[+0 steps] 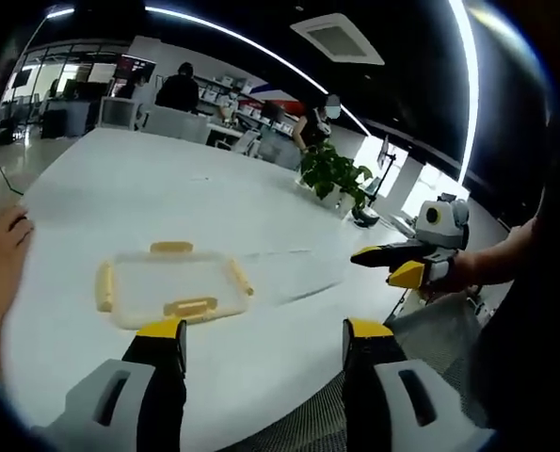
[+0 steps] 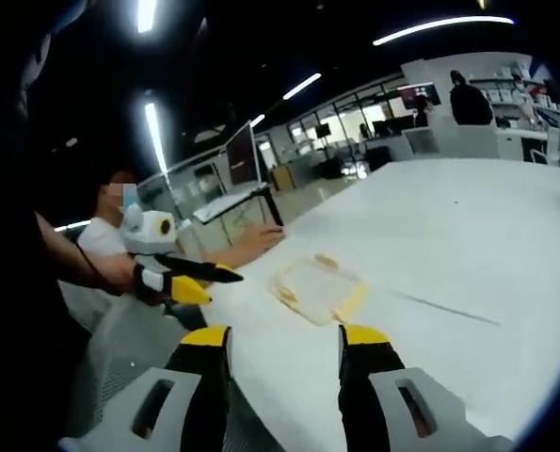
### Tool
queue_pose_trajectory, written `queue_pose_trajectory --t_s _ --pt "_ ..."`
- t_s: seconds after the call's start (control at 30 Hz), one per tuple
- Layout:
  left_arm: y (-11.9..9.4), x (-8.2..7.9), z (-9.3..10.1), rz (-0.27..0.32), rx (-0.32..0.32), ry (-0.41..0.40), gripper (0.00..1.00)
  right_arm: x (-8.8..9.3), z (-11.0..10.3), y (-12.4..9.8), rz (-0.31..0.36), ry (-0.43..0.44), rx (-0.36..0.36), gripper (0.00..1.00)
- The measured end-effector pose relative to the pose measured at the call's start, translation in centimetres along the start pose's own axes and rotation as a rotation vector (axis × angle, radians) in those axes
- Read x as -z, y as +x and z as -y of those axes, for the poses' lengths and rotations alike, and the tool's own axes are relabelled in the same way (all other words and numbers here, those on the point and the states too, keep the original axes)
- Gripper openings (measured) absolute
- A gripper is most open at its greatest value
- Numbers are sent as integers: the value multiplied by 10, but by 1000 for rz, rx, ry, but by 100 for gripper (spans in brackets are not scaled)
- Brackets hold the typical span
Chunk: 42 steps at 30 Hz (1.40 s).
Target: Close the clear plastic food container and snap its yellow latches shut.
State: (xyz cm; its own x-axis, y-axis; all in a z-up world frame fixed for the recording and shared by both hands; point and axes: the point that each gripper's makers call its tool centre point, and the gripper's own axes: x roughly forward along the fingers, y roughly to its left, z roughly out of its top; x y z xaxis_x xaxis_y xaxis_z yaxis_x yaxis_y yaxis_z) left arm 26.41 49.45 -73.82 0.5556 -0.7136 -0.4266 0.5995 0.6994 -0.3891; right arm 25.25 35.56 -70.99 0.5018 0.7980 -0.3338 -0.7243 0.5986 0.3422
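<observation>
The clear plastic food container point(image 1: 171, 287) lies flat on the white table point(image 1: 167, 188), with yellow latches point(image 1: 190, 307) splayed out along its sides. My left gripper point(image 1: 264, 331) hovers just short of it, open, nothing between its jaws. My right gripper point(image 1: 392, 264) enters the left gripper view from the right, held off the table's edge. In the right gripper view the container point(image 2: 317, 287) lies ahead of my open right gripper point(image 2: 281, 339), and my left gripper point(image 2: 200, 280) shows at the left, also open. Whether the lid is pressed down I cannot tell.
A person's hand point(image 1: 2, 245) rests on the table left of the container, also seen as a hand point(image 2: 256, 240) beyond it. A potted plant point(image 1: 334, 174) stands past the table's far edge. People and desks fill the room behind. A grey mesh chair point(image 1: 440, 330) sits below the table's edge.
</observation>
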Motion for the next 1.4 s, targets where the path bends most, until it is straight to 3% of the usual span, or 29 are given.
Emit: queue_pose_trajectory --t_s 0.8,1.07,1.4 --pt "-2 -4 -37 -150 61 114 64 -12 2 36 -12 -37 -6 43" --pt "2 -14 -48 -164 82 134 64 -12 6 45 -34 -56 -1 43" --pt "1 -14 -61 -191 99 196 60 -12 10 57 -56 -76 -3 43"
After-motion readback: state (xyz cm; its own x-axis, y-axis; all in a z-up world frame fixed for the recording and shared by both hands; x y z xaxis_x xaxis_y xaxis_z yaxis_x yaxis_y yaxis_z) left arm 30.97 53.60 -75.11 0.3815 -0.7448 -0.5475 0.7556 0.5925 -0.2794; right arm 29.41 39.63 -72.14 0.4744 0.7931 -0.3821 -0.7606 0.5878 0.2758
